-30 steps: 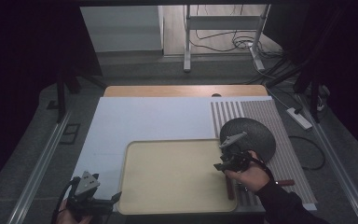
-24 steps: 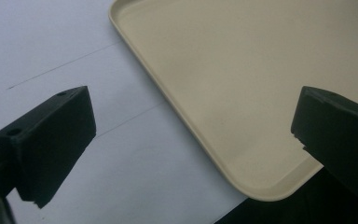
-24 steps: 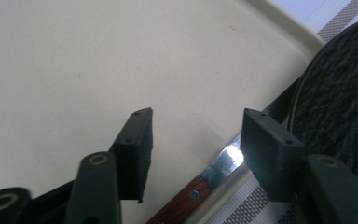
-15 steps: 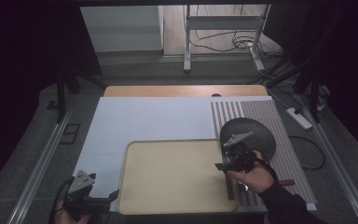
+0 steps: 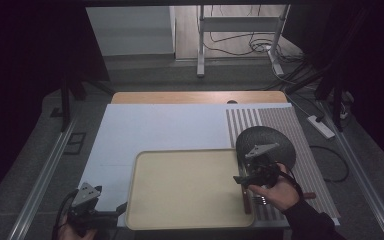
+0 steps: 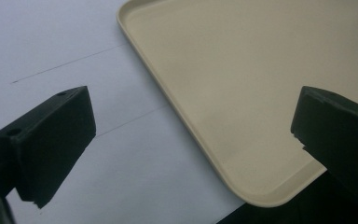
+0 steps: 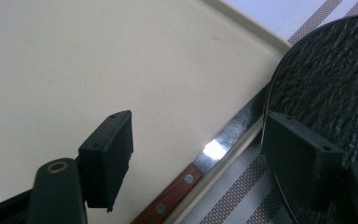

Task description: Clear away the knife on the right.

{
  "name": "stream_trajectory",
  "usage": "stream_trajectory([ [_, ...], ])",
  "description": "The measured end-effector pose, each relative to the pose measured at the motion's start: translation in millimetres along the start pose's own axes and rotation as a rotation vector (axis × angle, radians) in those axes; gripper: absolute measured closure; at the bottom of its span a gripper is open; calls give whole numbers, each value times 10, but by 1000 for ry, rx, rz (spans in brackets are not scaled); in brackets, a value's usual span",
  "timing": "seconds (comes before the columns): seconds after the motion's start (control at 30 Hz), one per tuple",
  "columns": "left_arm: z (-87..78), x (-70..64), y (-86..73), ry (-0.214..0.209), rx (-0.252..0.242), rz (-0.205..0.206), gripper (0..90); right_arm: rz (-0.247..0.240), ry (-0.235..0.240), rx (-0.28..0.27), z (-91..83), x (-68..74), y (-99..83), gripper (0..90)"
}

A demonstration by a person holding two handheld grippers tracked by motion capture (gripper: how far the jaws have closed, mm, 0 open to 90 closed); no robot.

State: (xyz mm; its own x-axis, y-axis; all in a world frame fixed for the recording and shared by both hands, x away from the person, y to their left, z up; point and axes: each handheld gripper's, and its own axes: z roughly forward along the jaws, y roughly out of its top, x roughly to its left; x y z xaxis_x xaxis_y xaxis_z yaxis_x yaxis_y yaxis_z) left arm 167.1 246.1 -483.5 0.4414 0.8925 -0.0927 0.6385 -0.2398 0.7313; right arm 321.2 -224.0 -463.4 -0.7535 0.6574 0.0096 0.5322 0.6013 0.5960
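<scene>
Fingers on the right gripper were spread wide over the knife lying along the tray's right rim beside the dark plate, so probably a pickup lining up; next needs lowering and closing. Left gripper was open too, at the tray's near-left corner.

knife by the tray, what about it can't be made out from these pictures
- Knife: in the right gripper view the handle end is cut off by the bottom edge, and the blade tip passes under the dark plate.
- In the high view the right gripper and the hand cover much of the knife, and its blade is too small to make out.
- Tray: its far side is cut off in the left gripper view.
</scene>
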Motion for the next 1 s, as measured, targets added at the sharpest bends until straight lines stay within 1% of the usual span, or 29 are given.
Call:
stream_trajectory([
  [0.23,12,-4,4,10,11,-3,0,9,8,-16,-45,-7,-41,227],
  [0.33,12,-3,3,11,12,-4,0,22,8,-21,-76,-16,-74,211],
  [0.4,13,-5,4,11,15,0,0,26,6,-19,-82,-20,-82,197],
  [0.47,16,-14,5,13,17,7,0,38,5,-4,-84,-28,-115,164],
  [0.77,17,-23,4,14,19,16,0,48,-14,15,-113,-32,-214,129],
  [0.8,17,-25,4,14,19,18,0,69,-13,15,-127,-40,-243,123],
  [0.83,17,-25,4,14,19,18,0,69,-13,15,-127,-40,-243,123],
  [0.87,16,-27,3,14,18,21,0,88,-17,8,-153,-53,-272,117],
  [1.0,16,-29,2,13,20,26,1,111,-25,-11,-226,-83,-326,110],
])
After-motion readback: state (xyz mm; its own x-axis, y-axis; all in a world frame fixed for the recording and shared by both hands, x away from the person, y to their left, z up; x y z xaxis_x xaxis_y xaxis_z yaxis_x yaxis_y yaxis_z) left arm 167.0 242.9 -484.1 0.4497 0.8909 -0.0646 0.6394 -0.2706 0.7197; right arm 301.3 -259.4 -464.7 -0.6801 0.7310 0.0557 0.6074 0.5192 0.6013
